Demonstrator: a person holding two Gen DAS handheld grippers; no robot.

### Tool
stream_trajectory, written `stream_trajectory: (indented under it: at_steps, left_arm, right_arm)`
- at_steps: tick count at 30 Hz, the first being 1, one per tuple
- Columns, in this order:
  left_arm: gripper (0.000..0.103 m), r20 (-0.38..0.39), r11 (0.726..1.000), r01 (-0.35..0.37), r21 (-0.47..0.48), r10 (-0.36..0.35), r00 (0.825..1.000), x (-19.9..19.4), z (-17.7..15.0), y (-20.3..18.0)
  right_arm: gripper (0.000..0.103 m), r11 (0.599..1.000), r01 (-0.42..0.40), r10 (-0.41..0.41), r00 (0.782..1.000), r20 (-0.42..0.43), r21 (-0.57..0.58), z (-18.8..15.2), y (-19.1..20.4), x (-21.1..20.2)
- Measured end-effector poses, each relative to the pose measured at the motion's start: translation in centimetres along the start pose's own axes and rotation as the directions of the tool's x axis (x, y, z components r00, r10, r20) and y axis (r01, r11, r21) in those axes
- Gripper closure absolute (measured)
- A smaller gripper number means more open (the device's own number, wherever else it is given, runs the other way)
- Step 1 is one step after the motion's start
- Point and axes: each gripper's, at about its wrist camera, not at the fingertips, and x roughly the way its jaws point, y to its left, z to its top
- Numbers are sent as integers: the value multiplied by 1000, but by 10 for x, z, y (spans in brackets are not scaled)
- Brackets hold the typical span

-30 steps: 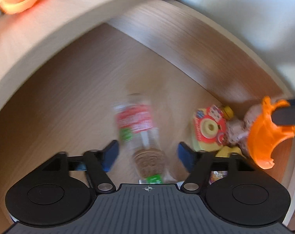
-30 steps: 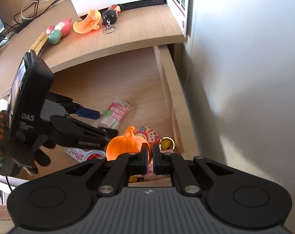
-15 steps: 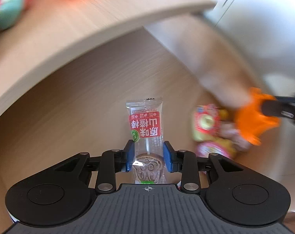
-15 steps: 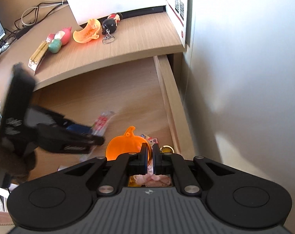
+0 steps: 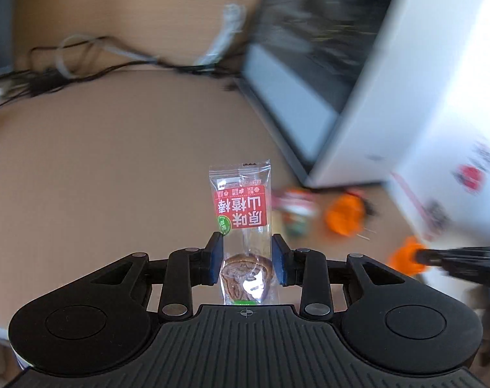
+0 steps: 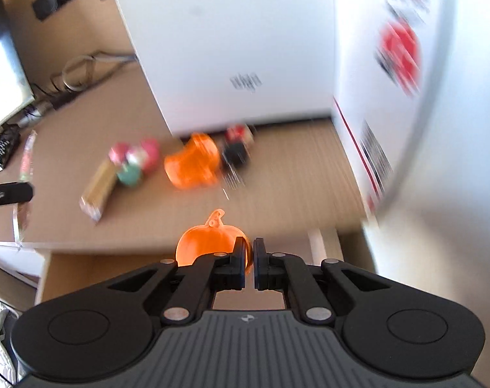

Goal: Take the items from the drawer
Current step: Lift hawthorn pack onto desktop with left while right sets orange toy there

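My left gripper (image 5: 246,245) is shut on a clear snack packet (image 5: 241,207) with a red label, gripped near its lower end and held upright over the wooden desk top (image 5: 115,168). My right gripper (image 6: 250,249) is shut on the edge of an orange pumpkin-shaped toy (image 6: 206,237), above the desk's front edge. In the left wrist view, the right gripper and the pumpkin toy (image 5: 406,258) show as a blur at the far right. A strip of the open drawer (image 6: 109,266) shows below the desk edge. The packet (image 6: 26,168) appears at the far left of the right wrist view.
On the desk lie an orange piece (image 6: 193,161), a black figure keychain (image 6: 237,148), a pink and green toy (image 6: 135,161) and a yellowish packet (image 6: 97,187). A big white box (image 6: 228,48) stands behind them. Cables (image 5: 83,61) and a screen (image 6: 2,74) sit farther back left.
The left jaws shut on the snack packet in the drawer and lifted it up over the desk. The right gripper rose out of the drawer too, still gripping the pumpkin toy.
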Motion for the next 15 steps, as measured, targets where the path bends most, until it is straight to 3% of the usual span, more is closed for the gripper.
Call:
stream_trajectory:
  at_steps: [4,7,10,15]
  left_arm:
    - [66,-63,996,-49,-80,44,997,53,12,22]
    - [62,-108,993,-27,-111,15,994,50,-2,49]
    - [61,-64,994,0,-111,-7,998,54,-23,45]
    - [62,45,980,40,-195,-32,998,37,-22,54]
  right_arm:
    - [99,1000,2,-1,1000,28,-18,29,10,13]
    - [99,999,20,-18,999,47,-29,42,12,22]
    - [99,997,71,-69,996,64,-33,50,5,32]
    - [99,991,133,-133,987,90,8,64,-12,54]
